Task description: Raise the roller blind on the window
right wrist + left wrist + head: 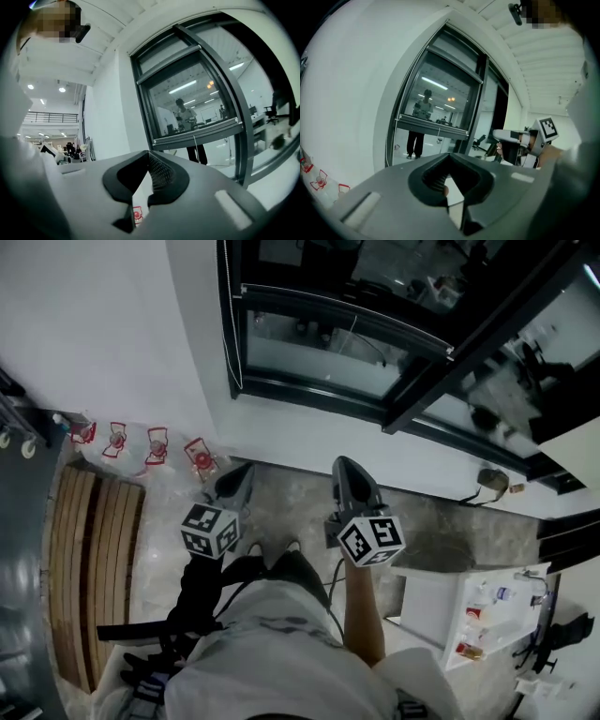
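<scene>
Left tool [240, 474] and right tool [349, 469] are both closed, nothing in them, side by side, aimed at the window [417, 395] ahead. Blind [433, 126] hangs there, its bottom bar partway down the glass.

left hand-held gripper [450, 190]: jaws together (nothing between) | window [440, 93]: ahead | right hand-held gripper [499, 136]: rightward
</scene>
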`<state>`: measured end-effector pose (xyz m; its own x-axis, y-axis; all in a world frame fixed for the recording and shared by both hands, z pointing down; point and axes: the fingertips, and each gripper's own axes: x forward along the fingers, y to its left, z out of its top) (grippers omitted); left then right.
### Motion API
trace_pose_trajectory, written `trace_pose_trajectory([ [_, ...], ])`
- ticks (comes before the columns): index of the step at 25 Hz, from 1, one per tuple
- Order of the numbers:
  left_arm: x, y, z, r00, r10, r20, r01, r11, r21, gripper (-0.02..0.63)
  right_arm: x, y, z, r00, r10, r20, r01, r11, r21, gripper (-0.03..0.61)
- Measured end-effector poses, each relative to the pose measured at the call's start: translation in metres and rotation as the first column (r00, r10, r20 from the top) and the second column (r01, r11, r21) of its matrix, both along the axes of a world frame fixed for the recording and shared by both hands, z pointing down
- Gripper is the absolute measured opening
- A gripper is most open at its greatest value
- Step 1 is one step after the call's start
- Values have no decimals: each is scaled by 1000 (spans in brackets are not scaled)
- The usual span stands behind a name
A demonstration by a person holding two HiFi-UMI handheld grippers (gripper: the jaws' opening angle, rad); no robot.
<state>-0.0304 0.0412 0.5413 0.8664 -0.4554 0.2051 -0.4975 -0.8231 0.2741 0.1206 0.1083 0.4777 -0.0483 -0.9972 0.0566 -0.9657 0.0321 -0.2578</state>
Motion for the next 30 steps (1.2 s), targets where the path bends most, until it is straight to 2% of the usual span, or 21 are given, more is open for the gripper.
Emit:
trace_pose_trajectory([
  [7,8,66,-3,999,50,2,-50,999,9,-1,-5,68,4,999,44,4,-44,999,-15,2],
  [14,18,156,3,999,40,13,-40,999,-5,-1,-15,149,15,999,34,4,-33,998,-55,2],
  [17,26,191,-3,999,36,25,-37,999,8,-2,-11,181,21,997,64,32,-61,995,-78,2],
  [20,32,207,-17,1000,24,17,-24,999,41,-2,-6,200,16,995,92,43,-89,994,-70,2],
  [24,41,215,-40,1000,10,-14,-9,996,87,-2,-17,216,0,999,31,20,-31,999,-16,2],
  [30,60,223,-79,998,31,-60,-21,985,173,-2,-2,227,-25,994,106,-9,-106,993,47,2],
])
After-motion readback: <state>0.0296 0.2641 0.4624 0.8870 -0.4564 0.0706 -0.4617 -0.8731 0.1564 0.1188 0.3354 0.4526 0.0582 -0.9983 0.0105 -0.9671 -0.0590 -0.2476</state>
